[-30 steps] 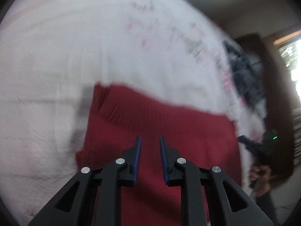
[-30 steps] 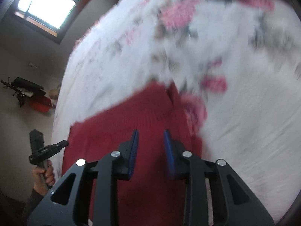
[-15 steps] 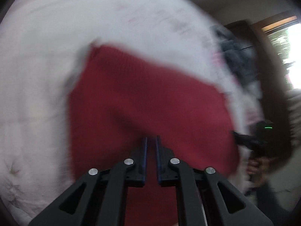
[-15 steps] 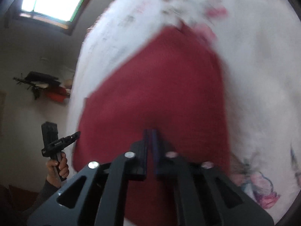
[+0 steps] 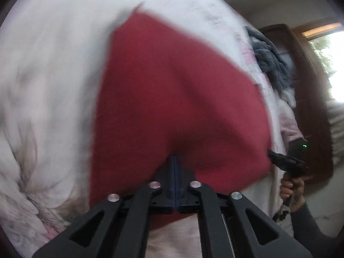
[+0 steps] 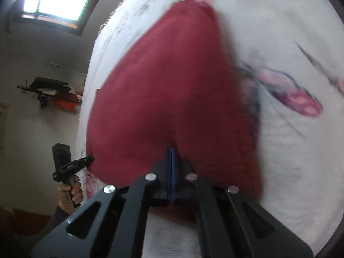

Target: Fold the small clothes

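A dark red knitted garment lies on a white bedsheet with pink flowers, its near edge lifted off the sheet. My left gripper is shut on that near edge, and the cloth puckers around the blue pads. In the right wrist view the same red garment stretches away, and my right gripper is shut on its near edge. The other gripper shows at the right of the left view, held by a hand; it also appears as a gripper at the left of the right view.
A dark grey bundle of clothes lies at the bed's far right edge beside a brown wooden door frame. A window glows at the upper left, with a wall shelf holding dark and red items below it.
Both grippers went from open above the red garment to shut on its near edge, and that edge has risen off the sheet toward the cameras.
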`<state>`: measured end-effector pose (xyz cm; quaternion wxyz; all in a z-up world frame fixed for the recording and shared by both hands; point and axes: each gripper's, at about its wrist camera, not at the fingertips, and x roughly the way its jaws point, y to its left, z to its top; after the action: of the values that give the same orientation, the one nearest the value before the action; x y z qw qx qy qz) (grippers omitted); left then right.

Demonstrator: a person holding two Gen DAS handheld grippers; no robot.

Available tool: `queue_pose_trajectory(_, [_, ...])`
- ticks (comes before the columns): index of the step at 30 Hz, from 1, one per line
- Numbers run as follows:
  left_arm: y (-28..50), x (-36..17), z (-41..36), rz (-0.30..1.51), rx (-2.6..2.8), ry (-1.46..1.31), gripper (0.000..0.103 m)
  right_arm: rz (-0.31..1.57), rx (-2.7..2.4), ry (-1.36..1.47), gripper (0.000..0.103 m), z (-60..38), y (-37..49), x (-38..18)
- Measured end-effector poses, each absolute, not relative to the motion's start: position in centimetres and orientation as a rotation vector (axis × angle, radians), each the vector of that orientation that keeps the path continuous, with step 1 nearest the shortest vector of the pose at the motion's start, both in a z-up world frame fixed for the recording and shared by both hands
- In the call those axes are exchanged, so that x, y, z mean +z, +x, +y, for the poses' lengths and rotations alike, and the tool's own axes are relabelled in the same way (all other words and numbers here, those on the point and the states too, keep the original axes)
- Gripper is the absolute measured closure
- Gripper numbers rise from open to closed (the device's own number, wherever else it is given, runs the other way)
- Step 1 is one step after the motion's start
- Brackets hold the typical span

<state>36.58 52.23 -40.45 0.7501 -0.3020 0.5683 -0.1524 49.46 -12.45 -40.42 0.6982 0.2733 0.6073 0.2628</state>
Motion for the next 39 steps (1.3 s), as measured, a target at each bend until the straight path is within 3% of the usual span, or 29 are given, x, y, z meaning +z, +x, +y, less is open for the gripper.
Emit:
queue_pose_trajectory(2, [35.8,-39.4,52.7,1.205,-0.331,-0.715,0.101,1.329,0.564,0.614,0.099,-12.8,49.3,-39.0])
queue_pose_trajectory(3, [35.6,-38.4,52.4,1.180,-0.351,-0.712,0.098,1.296,0.573,0.617,0.094,-13.2,48.7,-37.8])
queue_pose_trajectory(5, [34.8,-37.3,51.9,1.156,-0.367,-0.679,0.090,1.285,0.578,0.603,0.094,-13.6,47.9,-37.1])
queue_pose_trajectory(8, [34.9,-40.2,52.6,1.241,-0.301,-0.668,0.101,1.339,0.497,0.575,0.103,-15.6,47.5,-39.3])
queue_pose_trajectory(12, [33.8,-39.8,54.4,1.223,-0.294,-0.730,0.097,1.285,0.392,0.622,0.100,-19.0,46.9,-37.7])
queue_pose_trajectory(14, [32.6,-38.8,55.3,1.197,-0.307,-0.772,0.071,1.246,0.382,0.570,0.096,-19.3,46.0,-35.7])
queue_pose_trajectory(15, [32.0,-38.3,55.5,1.171,-0.319,-0.793,0.066,1.213,0.385,0.494,0.096,-18.5,45.1,-34.1])
queue_pose_trajectory(17, [30.7,-37.3,56.2,1.135,-0.298,-0.800,0.036,1.174,0.396,0.352,0.090,-16.3,44.0,-31.7])
queue_pose_trajectory(18, [29.4,-36.9,57.4,1.112,-0.257,-0.804,0.032,1.159,0.417,0.265,0.084,-14.0,43.2,-30.7])
queue_pose_trajectory(20, [28.3,-36.9,58.9,1.082,-0.235,-0.860,0.032,1.147,0.447,0.125,0.075,-9.8,42.1,-29.7])
queue_pose_trajectory(22, [27.0,-37.6,60.4,1.060,-0.232,-0.955,0.031,1.114,0.499,-0.056,0.060,-4.5,39.6,-29.5])
queue_pose_trajectory(26, [24.8,-39.0,62.6,1.026,-0.242,-1.095,0.031,1.044,0.601,-0.306,0.049,4.6,35.5,-30.0])
queue_pose_trajectory(34, [23.7,-38.8,63.9,0.909,-0.302,-1.200,0.023,1.015,0.752,-0.496,0.049,18.6,33.1,-31.6])
queue_pose_trajectory(39, [25.0,-39.2,64.9,0.795,-0.339,-1.271,0.018,1.015,0.754,-0.530,0.049,22.5,34.1,-31.8])
